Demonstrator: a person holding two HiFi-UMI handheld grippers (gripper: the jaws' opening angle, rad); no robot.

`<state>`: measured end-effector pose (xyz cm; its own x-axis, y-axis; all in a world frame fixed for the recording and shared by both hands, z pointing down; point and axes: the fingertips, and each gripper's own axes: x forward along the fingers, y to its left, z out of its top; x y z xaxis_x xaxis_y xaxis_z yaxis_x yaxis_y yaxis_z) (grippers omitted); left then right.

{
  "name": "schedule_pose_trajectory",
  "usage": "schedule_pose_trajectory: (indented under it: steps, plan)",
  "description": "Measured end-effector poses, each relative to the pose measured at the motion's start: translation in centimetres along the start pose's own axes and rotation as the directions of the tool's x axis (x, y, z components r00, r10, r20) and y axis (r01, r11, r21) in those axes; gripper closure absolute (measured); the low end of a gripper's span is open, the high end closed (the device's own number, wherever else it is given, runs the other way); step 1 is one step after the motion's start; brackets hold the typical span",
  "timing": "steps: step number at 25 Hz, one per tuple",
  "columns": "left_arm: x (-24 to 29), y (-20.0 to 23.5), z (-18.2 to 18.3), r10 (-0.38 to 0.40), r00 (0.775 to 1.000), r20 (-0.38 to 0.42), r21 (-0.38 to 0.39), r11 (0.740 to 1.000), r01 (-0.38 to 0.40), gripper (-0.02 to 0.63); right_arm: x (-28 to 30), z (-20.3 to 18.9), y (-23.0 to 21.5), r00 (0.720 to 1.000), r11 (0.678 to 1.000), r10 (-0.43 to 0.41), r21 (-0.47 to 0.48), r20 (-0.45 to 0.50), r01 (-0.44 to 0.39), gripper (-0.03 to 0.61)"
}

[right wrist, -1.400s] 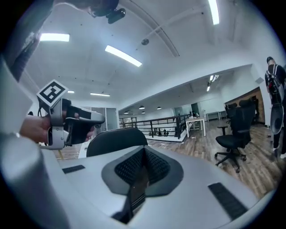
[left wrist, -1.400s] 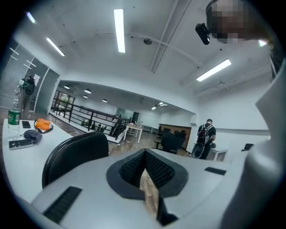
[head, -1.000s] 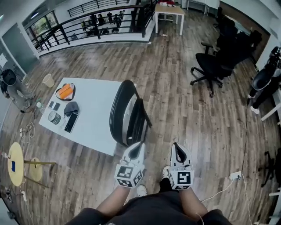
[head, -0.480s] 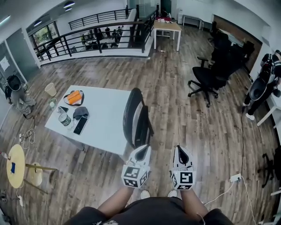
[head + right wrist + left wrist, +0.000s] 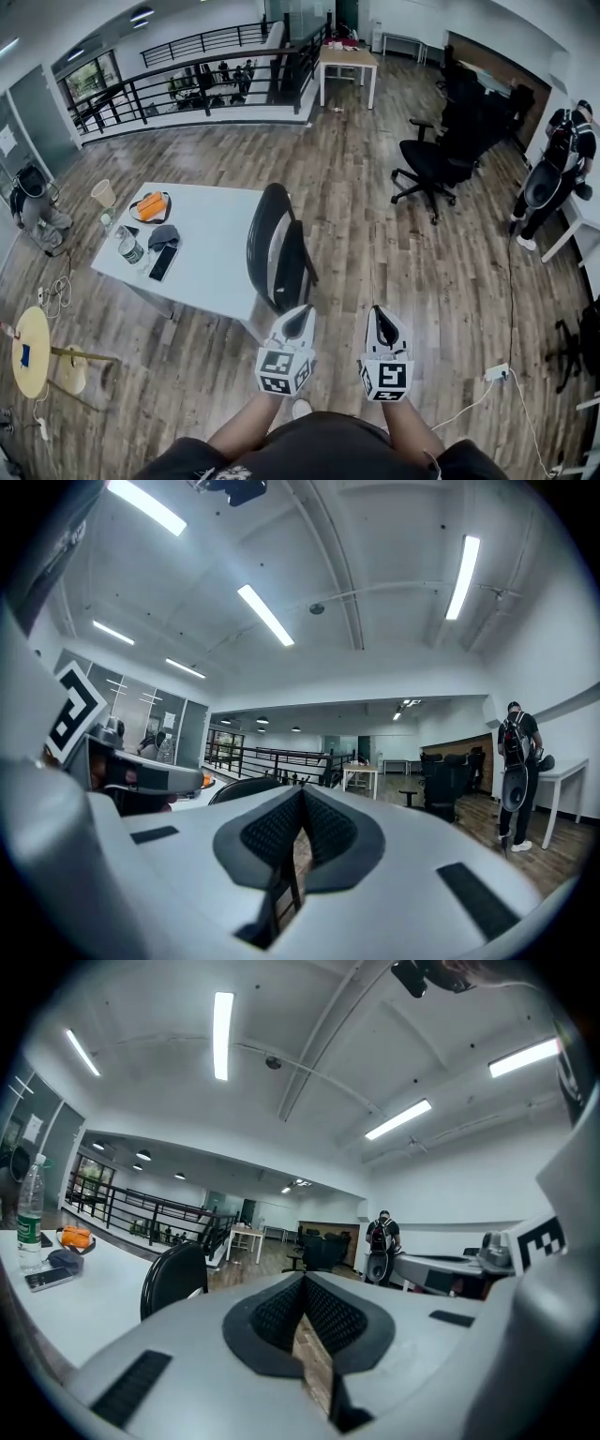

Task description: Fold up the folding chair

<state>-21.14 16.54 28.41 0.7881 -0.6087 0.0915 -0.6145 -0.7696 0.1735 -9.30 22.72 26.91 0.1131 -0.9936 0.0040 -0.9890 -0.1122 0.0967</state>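
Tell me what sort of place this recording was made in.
Probably an open-plan office on an upper level: black swivel office chairs, white rectangular tables on wood-plank flooring, and a black metal railing.

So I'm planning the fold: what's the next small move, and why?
Probably open the left gripper and right gripper and reach for the back of the chair: both are shut, empty and short of it, and it stands unfolded at the table.

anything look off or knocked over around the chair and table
Nothing stands out. The folding chair stands upright at the white table's edge. The bottle is upright, with the phone flat beside it. The left gripper and right gripper are shut and empty.
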Motion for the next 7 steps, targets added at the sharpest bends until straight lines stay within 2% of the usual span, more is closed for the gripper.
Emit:
schedule_pose_trajectory:
  steps: [7]
  plan:
    - [1.1,-2.0,0.2,0.019,0.999,0.033,0.034,0.999,-0.02,0.609,-0.7,0.3,-1.4,0.999,0.999,0.02,-0.044,0.042,-0.018,0.566]
